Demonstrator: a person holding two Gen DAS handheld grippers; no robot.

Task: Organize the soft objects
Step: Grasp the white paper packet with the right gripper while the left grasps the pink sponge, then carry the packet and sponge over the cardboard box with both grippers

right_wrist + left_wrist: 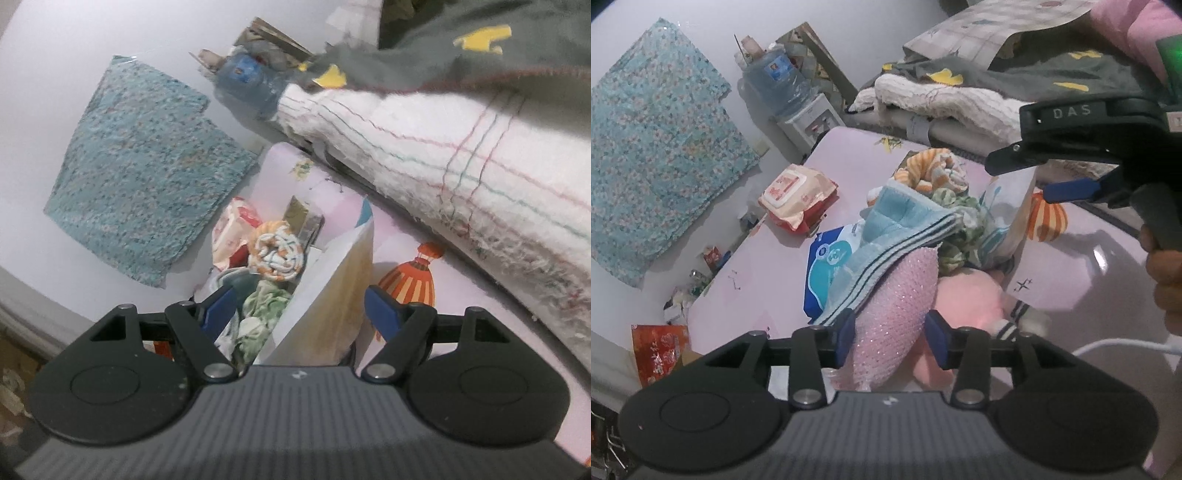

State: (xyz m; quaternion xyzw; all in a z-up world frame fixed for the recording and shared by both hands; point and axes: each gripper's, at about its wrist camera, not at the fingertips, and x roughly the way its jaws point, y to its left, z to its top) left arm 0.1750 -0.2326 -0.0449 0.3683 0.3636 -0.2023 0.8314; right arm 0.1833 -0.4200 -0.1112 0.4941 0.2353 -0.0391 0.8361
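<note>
On the pink table (753,295) lies a heap of soft things: a blue striped towel (886,229), an orange striped cloth (934,170) (277,251), a green cloth (956,221) (266,302) and a pink plush (967,299). My left gripper (892,338) is shut on a pink sparkly sponge (897,306), with a blue pad against each side. A white and beige paper bag (1001,221) (332,295) stands beside the cloths. My right gripper (299,308) (1019,179) straddles its top, one pad against the beige side and the other by the green cloth.
A wet wipes pack (798,195) and a blue tissue pack (827,266) lie left of the heap. Folded blankets (942,96) (461,166) are stacked behind the table. A water dispenser (783,81) stands by the wall. A hand (1167,288) grips the right handle.
</note>
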